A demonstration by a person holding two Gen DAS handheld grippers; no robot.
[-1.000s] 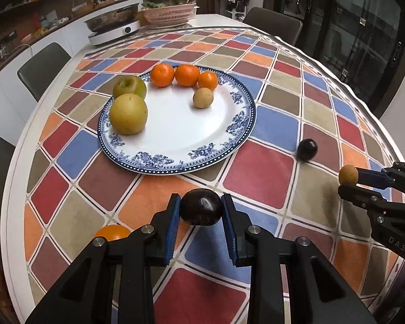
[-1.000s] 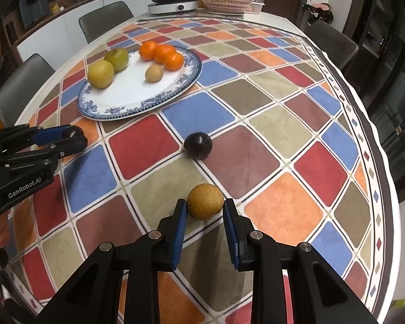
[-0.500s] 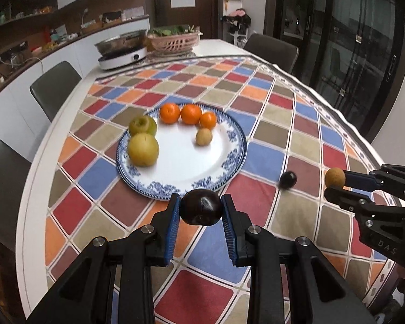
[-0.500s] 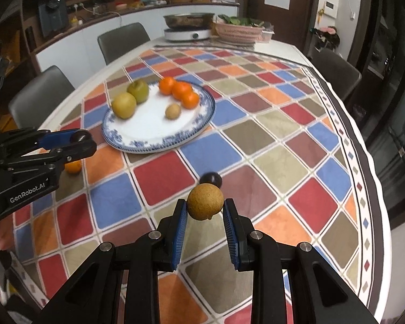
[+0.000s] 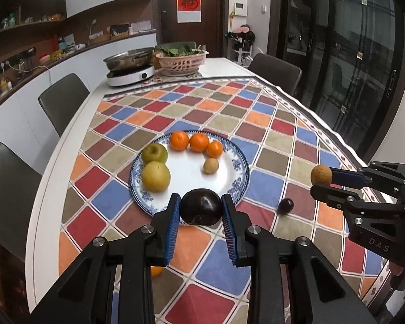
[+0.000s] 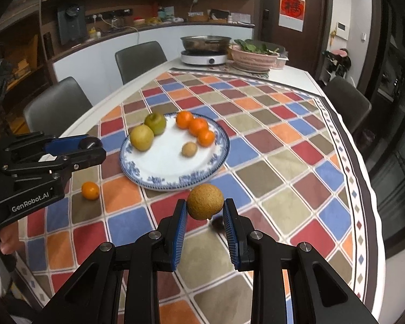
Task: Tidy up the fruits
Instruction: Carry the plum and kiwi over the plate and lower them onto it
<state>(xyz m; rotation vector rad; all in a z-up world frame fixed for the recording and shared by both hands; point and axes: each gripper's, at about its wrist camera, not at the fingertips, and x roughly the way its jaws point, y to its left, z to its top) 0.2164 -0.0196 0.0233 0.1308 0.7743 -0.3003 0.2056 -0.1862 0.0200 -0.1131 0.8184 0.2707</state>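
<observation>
My left gripper (image 5: 201, 212) is shut on a dark purple fruit (image 5: 201, 210) and holds it in the air near the front rim of the blue-and-white plate (image 5: 237, 166). My right gripper (image 6: 205, 212) is shut on a round brown fruit (image 6: 205, 202), also raised above the table. The plate (image 6: 164, 175) holds a yellow pear (image 5: 155, 176), a green apple (image 5: 154, 154), three oranges (image 5: 198, 142) and a small brown fruit (image 5: 211, 165). A small dark fruit (image 5: 285, 206) lies on the cloth right of the plate. A loose orange (image 6: 90, 190) lies left of the plate.
The table has a checked cloth (image 5: 270, 124). At its far end stand a hot pot on a white cooker (image 5: 129, 70) and a pink basket of greens (image 5: 182, 60). Grey chairs (image 5: 63, 100) line the left side, and one stands at the far right (image 5: 275, 71).
Both grippers have risen and tilted up with their fruits still held, so the table looks farther away and more of the room shows. The fruits on the plate and cloth have not moved.
</observation>
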